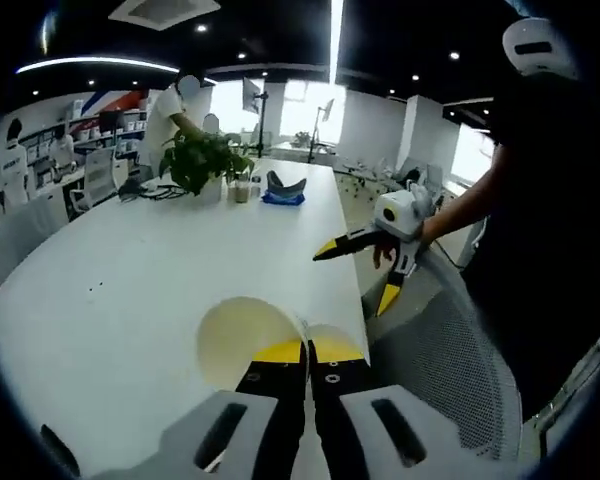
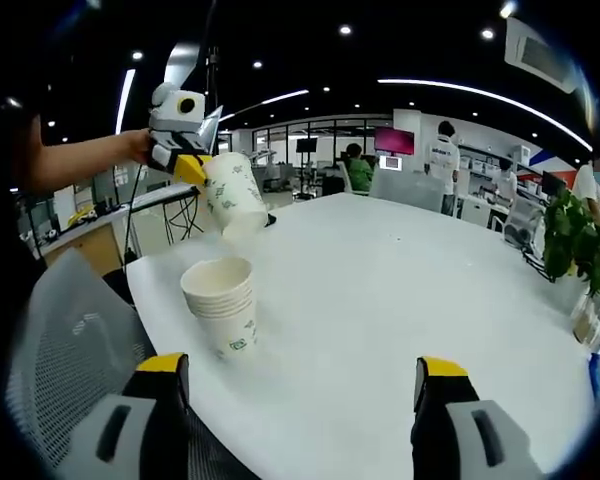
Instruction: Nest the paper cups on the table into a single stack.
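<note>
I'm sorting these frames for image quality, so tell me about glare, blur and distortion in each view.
Left gripper view: bright windows blow out behind the green potted plant; the cream paper cup at the jaws is soft. Right gripper view: ceiling strip lights bow with fisheye; the white round table is evenly lit, and the stack of white paper cups is fairly sharp.

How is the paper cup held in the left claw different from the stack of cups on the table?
The held paper cup is single, lifted in the air and tilted, pinched at its rim by the left claw. The stack of cups is several cups nested, standing upright on the white table, with no claw touching it. Both are white paper cups with green print.
</note>
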`<state>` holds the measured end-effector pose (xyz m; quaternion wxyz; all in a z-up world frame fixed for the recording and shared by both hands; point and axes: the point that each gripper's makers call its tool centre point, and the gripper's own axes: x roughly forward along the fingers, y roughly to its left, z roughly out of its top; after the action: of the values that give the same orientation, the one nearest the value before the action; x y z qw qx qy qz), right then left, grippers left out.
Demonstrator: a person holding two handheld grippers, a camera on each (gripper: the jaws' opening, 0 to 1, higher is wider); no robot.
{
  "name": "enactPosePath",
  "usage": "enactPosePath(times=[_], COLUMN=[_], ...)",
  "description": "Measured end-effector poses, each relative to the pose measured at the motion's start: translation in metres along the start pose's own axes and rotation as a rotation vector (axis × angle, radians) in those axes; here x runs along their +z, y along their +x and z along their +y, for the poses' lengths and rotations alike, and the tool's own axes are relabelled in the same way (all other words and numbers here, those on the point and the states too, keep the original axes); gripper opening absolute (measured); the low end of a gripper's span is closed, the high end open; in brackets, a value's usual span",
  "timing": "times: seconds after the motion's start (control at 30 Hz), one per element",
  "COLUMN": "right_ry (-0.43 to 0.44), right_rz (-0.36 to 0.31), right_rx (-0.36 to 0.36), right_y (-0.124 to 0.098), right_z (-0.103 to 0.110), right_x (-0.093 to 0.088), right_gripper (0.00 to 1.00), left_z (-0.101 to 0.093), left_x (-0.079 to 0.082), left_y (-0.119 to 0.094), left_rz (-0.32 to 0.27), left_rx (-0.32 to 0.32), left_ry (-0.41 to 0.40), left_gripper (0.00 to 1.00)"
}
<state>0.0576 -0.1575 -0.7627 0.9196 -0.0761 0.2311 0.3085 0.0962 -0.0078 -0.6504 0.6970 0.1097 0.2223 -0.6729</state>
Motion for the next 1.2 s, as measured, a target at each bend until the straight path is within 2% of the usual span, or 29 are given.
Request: enactPosePath(times=[0.4,0.7,1.2], right_ry=[-0.005,-0.006,-0.007], right_rz=[0.006,0.006,0.007], right_rx=[-0.003,-0.006,-0.006], right_y=[0.000,0.000,0.000], right_z=[0.000,0.000,-0.002], right_x=[-0.001,-0.001,-0.002], right_gripper=[0.94,0.93,0.93], left_z=[-0.025,-0.034,-0.038], left_x=[-0.001,-0.020,-0.040], left_y=[0.012,0.027,0.044], left_rz=[0.069,0.169,0.309], left_rx=[-0.055,-0.095,-0.129], left_ry=[0.090,0.126,0.197], left_gripper=[0.00,0.00,0.00])
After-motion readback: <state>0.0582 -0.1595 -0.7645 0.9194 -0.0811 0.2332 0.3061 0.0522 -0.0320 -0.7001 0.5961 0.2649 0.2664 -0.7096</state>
